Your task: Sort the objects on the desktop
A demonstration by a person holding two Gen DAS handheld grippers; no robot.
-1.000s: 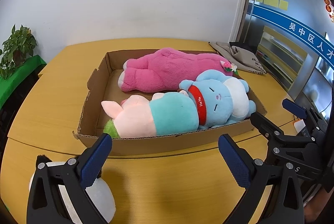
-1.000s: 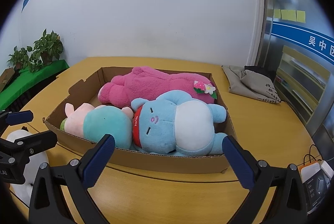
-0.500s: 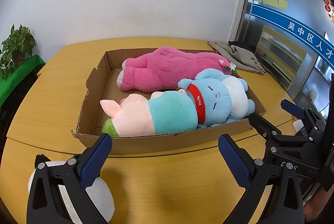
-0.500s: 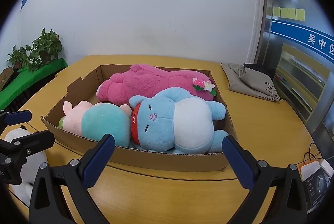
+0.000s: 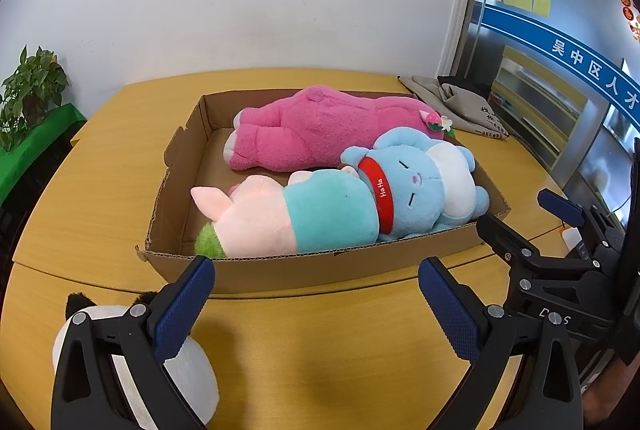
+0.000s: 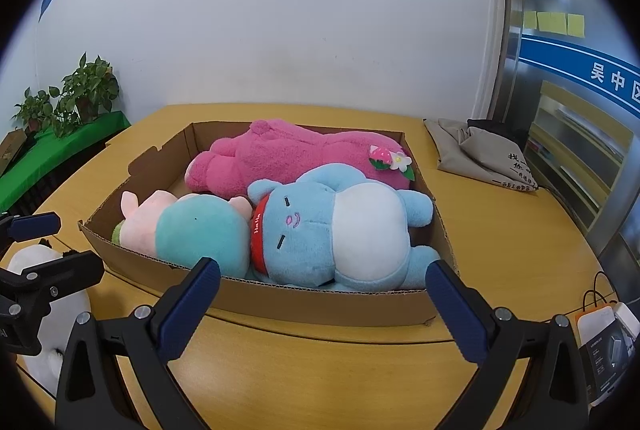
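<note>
Both grippers, left (image 5: 316,304) and right (image 6: 322,304), are spread wide, holding nothing. The panda (image 5: 192,378) sits just under the left one. Dip down, pinch its soft middle, then lift it ahead into the box (image 5: 304,272).

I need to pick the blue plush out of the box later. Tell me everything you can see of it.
The blue plush toy looks soft and fuzzy, light blue with a white belly, closed stitched eyes, a small pink mouth and a red collar with white lettering. It lies on its side in the cardboard box, at the near right corner. It presses against the pink-and-teal plush at its head end and the pink plush behind it. Neither gripper touches it.
</note>
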